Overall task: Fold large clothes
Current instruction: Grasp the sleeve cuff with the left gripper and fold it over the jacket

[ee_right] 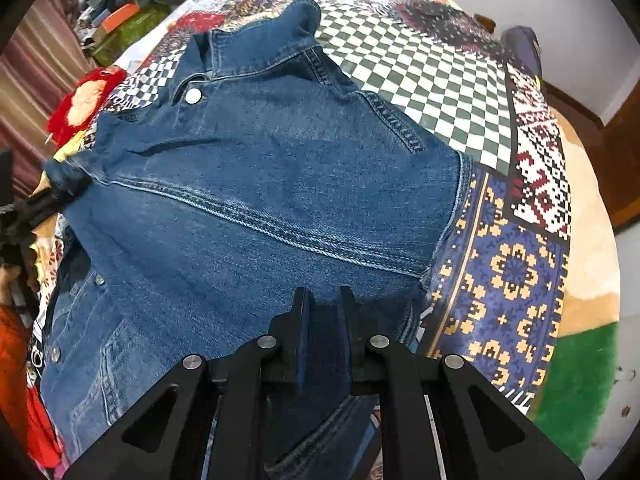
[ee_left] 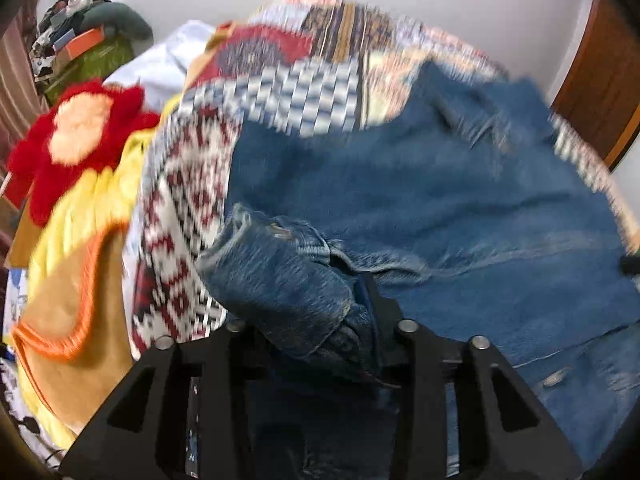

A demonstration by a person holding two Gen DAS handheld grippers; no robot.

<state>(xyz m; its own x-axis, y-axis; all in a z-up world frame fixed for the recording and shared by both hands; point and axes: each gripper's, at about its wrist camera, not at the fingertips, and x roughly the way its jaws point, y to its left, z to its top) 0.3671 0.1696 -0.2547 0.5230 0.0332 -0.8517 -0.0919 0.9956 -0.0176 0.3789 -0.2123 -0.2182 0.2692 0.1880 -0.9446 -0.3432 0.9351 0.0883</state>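
on the patchwork bed cover (ee_right: 420, 64), a blue denim jacket (ee_right: 260, 168) is lying spread out, its collar pointing toward the far end and a metal snap button (ee_right: 193, 95) showing near the neck. the jacket is covering much of the near half of the cover, with the checkered green-and-white patch just beyond its shoulder and a blue-and-gold floral patch beside its right edge.

the right tongs (ee_right: 323, 312) are sitting pinched almost fully together on a fold of the jacket's dark denim at its near edge, the cloth standing up between the two black fingers.

the left tongs (ee_left: 320, 320) are standing partly apart, with a bunched denim cuff or sleeve end (ee_left: 280, 280) lying between the fingers; the view is blurred, and the pads are not clearly pressing on it. in the right wrist view these tongs are showing at the left edge, at the jacket's far sleeve.

to the left of the jacket, a red fluffy garment (ee_left: 80, 140) with a peach patch is lying on yellow cloth with an orange trim (ee_left: 80, 260). farther back, a cluttered pile of boxes and fabric (ee_left: 76, 40) is sitting against the white wall.
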